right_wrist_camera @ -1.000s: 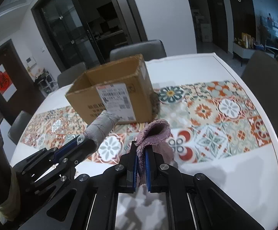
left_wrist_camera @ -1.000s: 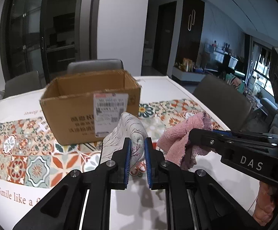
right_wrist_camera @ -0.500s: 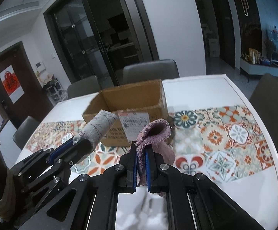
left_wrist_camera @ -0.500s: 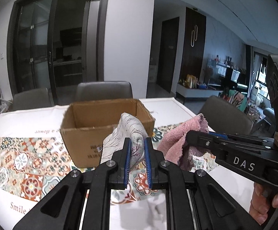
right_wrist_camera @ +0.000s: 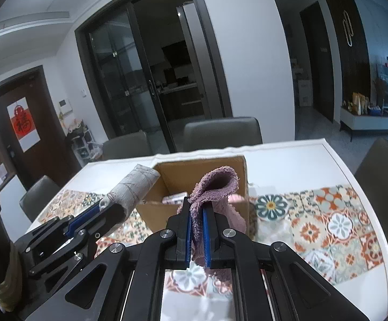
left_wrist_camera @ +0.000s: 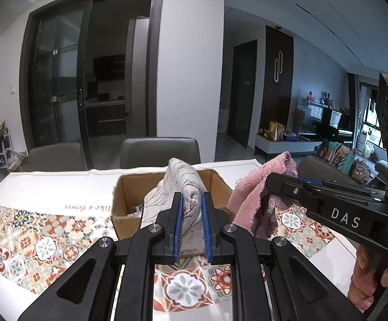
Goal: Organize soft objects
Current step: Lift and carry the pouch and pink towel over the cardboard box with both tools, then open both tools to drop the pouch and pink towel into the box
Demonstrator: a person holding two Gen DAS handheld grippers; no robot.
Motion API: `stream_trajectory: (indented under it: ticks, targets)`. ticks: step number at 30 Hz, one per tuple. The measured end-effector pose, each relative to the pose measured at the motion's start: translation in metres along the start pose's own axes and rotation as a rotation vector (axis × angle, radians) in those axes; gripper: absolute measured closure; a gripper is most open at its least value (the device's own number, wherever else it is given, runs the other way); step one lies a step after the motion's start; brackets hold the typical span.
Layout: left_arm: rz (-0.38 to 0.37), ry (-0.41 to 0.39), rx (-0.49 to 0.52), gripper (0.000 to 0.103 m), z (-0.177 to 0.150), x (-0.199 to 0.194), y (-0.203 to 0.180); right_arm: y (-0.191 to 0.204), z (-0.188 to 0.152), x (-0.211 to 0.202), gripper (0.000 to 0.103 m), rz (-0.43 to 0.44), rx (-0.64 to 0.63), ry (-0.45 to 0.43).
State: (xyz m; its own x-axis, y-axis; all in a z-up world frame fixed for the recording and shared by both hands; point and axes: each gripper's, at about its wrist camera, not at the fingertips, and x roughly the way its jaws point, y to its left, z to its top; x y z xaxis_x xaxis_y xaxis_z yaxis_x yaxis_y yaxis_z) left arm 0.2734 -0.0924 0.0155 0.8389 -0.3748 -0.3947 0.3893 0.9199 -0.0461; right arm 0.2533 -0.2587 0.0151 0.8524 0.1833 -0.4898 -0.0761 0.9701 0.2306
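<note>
Both raised, left tool pinching grey cloth, right tool pink towel

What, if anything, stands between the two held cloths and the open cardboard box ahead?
Nothing visible does. The left gripper holds the grey printed cloth and the right gripper the pink towel, both in the air just short of the cardboard box. Its top is open; something already lies inside.

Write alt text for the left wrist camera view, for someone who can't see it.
The left gripper pinches a pale patterned cloth in front of an open cardboard box on a table with a tiled-pattern runner. To the right, the right gripper holds a pink towel; chairs stand beyond the table.
</note>
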Motion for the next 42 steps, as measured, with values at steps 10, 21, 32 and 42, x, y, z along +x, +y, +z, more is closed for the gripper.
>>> stream_trajectory:
  ticks: [10, 21, 32, 42]
  targets:
    - [0.023, -0.041, 0.016, 0.088, 0.020, 0.013, 0.016, 0.012, 0.028, 0.017, 0.095, 0.020, -0.009, -0.058]
    - [0.031, -0.047, 0.031, 0.088, 0.032, 0.038, 0.031, 0.015, 0.054, 0.041, 0.095, 0.024, -0.030, -0.094]
    - [0.033, -0.014, 0.029, 0.088, 0.037, 0.075, 0.043, 0.012, 0.062, 0.081, 0.095, 0.036, -0.042, -0.068]
    - [0.013, 0.093, 0.027, 0.088, 0.023, 0.124, 0.048, 0.006, 0.058, 0.123, 0.095, 0.023, -0.034, 0.015]
